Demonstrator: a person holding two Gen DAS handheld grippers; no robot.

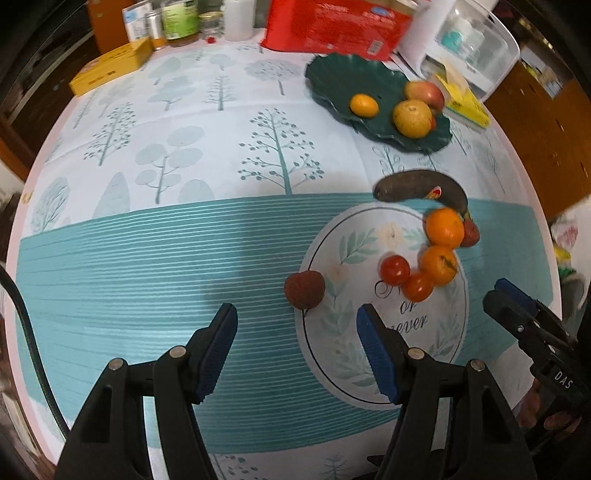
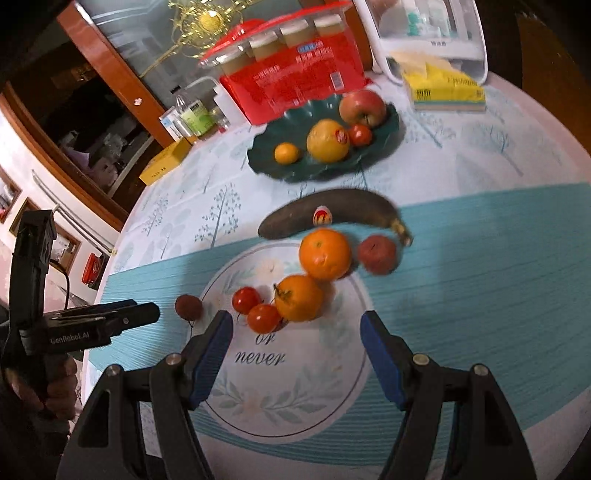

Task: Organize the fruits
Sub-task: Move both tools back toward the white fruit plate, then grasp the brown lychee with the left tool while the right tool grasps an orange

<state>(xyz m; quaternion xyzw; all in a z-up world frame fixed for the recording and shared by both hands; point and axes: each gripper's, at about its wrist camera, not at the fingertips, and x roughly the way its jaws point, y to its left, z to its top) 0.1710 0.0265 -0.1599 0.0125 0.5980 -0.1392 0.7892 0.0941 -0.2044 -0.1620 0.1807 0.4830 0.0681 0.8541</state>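
Observation:
A dark green leaf-shaped dish (image 1: 332,79) (image 2: 266,155) holds an apple (image 2: 362,107), a yellow fruit (image 2: 328,141), a small orange fruit (image 2: 286,153) and a small tomato (image 2: 360,134). On the cloth lie a blackened banana (image 2: 332,216), two oranges (image 2: 324,254) (image 2: 298,297), two tomatoes (image 2: 246,300) (image 2: 263,317) and two dark red lychees (image 1: 304,289) (image 2: 377,254). My left gripper (image 1: 295,317) is open and empty just short of the near lychee. My right gripper (image 2: 295,325) is open and empty just short of the tomatoes and oranges.
A red package (image 2: 291,77), a yellow book (image 2: 447,90), a white plastic container (image 2: 432,33), a yellow box (image 1: 110,68) and bottles and jars (image 1: 177,22) stand at the back of the round table. The right gripper also shows in the left wrist view (image 1: 509,295).

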